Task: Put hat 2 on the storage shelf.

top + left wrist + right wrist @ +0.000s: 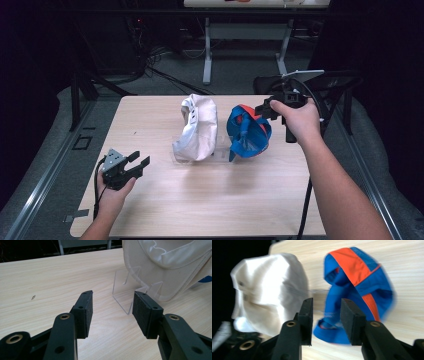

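Observation:
A white cap (197,127) rests on a clear acrylic stand (125,292) near the table's middle. To its right sits a blue cap with orange stripes (248,132). My left gripper (141,158) lies low at the front left of the table, open, with its jaws aimed at the stand and the white cap (170,265). In the left gripper view nothing is between the jaws of the left gripper (112,312). My right gripper (260,111) hovers just right of the blue cap. In its own view the right gripper (327,315) is open, and the blue cap (359,282) and white cap (269,292) lie beyond it.
The light wooden table (200,205) has bare room in front and at the left. Behind it the floor holds cables (150,65) and the white legs of another table (207,55). A dark stand (330,82) sits off the right rear corner.

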### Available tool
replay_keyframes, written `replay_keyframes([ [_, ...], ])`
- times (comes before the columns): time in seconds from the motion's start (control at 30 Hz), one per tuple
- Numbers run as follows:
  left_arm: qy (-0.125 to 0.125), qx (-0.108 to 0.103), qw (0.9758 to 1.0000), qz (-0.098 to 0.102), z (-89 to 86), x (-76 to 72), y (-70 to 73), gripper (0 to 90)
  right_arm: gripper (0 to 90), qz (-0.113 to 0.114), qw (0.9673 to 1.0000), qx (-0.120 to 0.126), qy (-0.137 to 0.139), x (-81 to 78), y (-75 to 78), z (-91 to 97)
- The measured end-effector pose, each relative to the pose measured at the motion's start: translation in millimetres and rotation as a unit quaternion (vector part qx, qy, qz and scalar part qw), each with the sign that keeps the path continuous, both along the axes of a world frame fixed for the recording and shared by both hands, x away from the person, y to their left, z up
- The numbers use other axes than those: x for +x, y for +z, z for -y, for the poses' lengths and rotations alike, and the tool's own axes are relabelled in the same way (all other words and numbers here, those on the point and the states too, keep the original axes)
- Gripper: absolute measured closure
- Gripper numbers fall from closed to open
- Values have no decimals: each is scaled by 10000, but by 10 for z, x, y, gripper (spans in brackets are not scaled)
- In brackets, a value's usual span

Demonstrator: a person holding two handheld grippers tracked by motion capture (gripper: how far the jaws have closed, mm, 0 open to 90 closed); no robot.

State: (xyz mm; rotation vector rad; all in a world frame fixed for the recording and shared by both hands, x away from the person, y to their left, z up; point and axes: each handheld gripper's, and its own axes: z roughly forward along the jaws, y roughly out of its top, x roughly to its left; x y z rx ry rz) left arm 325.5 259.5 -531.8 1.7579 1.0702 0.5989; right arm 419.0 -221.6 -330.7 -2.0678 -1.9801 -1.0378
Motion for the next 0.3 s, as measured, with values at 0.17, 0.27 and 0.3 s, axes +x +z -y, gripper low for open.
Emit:
replay_keyframes([
  [0.17,15,-24,10000,6,-1,-5,0,510,569,377,9946,-934,241,-206,-104,-84],
  [0.27,-1,8,10000,1,0,-6,-1,510,523,680,9876,-1350,413,-384,-238,-104],
  [0.3,-3,6,10000,15,7,-4,-5,510,505,814,9847,-1468,473,-451,-291,-107],
])
